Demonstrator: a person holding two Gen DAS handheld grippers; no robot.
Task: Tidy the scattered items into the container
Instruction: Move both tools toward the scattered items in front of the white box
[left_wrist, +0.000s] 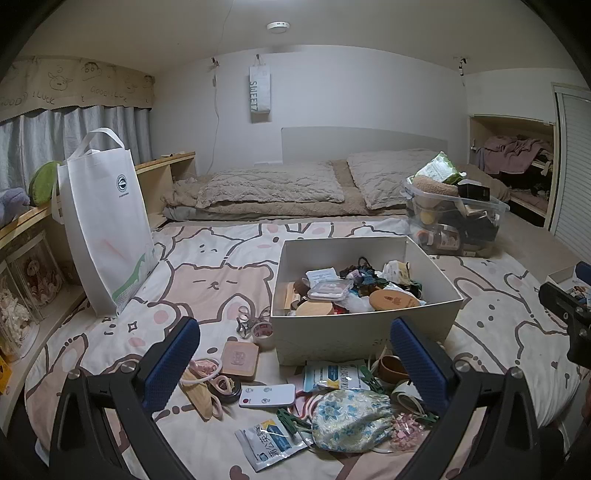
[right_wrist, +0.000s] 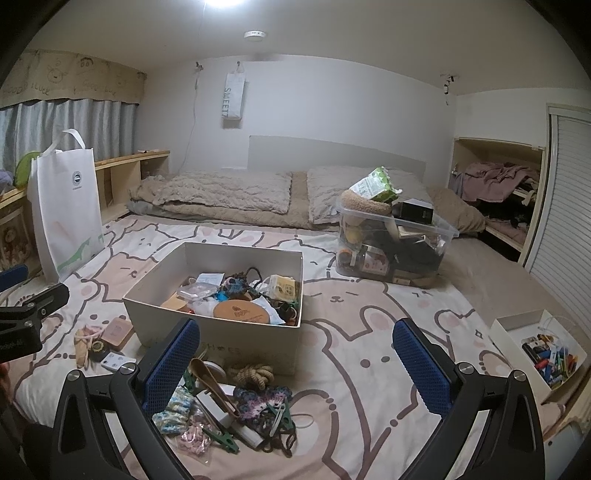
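Note:
A white box (left_wrist: 362, 334) (right_wrist: 221, 341) partly filled with small items sits on the bed. Scattered items lie in front of it: a white remote (left_wrist: 266, 396), a floral pouch (left_wrist: 349, 419), a square wooden case (left_wrist: 239, 359), sachets (left_wrist: 269, 443), green pegs (left_wrist: 291, 421). From the right wrist I see a rope knot (right_wrist: 255, 373), a crocheted piece (right_wrist: 260, 400) and a wooden spoon (right_wrist: 212, 384). My left gripper (left_wrist: 293, 363) hovers open above the pile, holding nothing. My right gripper (right_wrist: 295, 365) is open and empty, near the box's front right corner.
A white tote bag (left_wrist: 103, 225) stands at the left by a wooden shelf (left_wrist: 37, 236). A clear bin (left_wrist: 452, 221) full of things sits behind the box. A small white tray (right_wrist: 539, 347) of coloured items lies at the right. Pillows (left_wrist: 273, 188) are at the bed's head.

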